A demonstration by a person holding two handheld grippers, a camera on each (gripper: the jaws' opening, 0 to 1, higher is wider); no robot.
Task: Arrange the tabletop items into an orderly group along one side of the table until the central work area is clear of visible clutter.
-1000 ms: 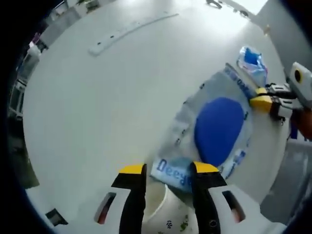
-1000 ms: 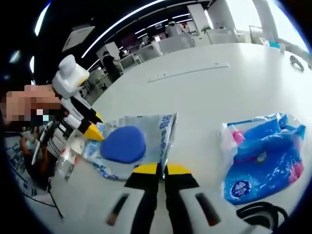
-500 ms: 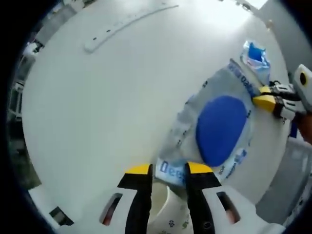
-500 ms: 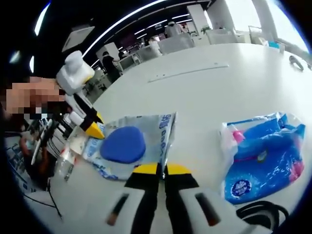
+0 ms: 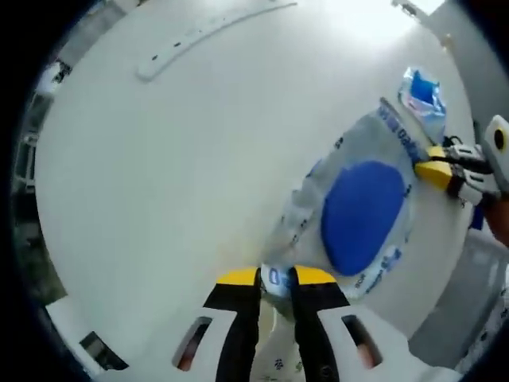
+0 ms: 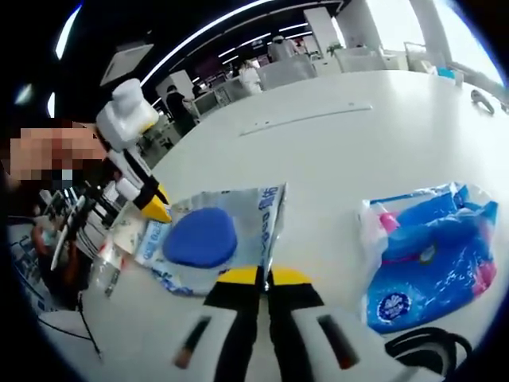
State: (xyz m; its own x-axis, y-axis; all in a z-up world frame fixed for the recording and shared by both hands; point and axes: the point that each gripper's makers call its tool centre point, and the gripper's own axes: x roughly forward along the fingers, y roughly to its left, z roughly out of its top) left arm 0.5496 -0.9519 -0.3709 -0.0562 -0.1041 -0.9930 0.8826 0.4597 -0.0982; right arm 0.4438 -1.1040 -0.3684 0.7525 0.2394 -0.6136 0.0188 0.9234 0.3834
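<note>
A clear plastic bag (image 5: 362, 219) with a blue oval pad inside and blue lettering lies on the white table (image 5: 159, 159). My left gripper (image 5: 276, 276) is shut on the bag's near edge. At the bag's far end, my right gripper (image 5: 436, 169) pinches the opposite edge. In the right gripper view the same bag (image 6: 253, 213) stretches away from my right gripper (image 6: 265, 276), whose jaws are shut on its corner, and the left gripper (image 6: 153, 208) holds the far side.
A blue tissue pack (image 6: 429, 255) lies to the right of the bag, seen small as the pack (image 5: 421, 89) in the left gripper view. A long white strip (image 5: 203, 38) lies far across the table. A printed white cup (image 5: 278, 354) sits under my left jaws. A black cable (image 6: 421, 346) coils near the right.
My left gripper's jaws have gone from open to shut on the bag's near edge. The right gripper has stayed shut on the bag.
</note>
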